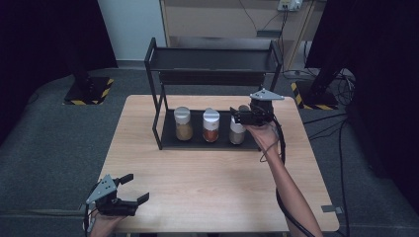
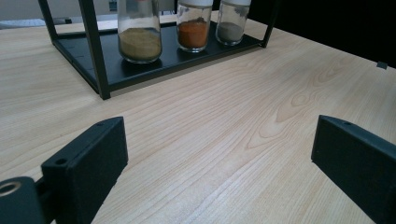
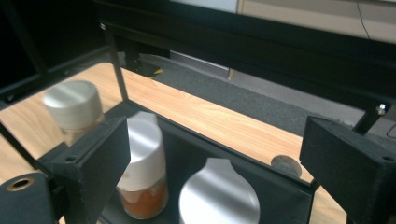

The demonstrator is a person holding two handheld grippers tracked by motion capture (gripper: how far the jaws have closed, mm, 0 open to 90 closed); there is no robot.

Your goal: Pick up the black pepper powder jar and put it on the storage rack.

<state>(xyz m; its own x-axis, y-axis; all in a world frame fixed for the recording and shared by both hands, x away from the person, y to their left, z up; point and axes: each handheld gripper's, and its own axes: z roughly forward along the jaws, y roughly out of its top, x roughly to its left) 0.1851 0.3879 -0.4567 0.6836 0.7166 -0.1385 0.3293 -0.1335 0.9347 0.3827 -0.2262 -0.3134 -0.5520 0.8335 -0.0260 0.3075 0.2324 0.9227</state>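
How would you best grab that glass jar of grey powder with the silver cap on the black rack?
Probably by the silver cap of the grey-powder jar, from above and in front: it stands upright on the rack's lower tray, the orange-spice jar close beside.

A recording lab, where I work at a bare wooden table on grey carpet. Black curtains hang left and right of the table; stand bases edged in yellow-black hazard tape sit behind it at both sides, and cables run across the floor to its right.
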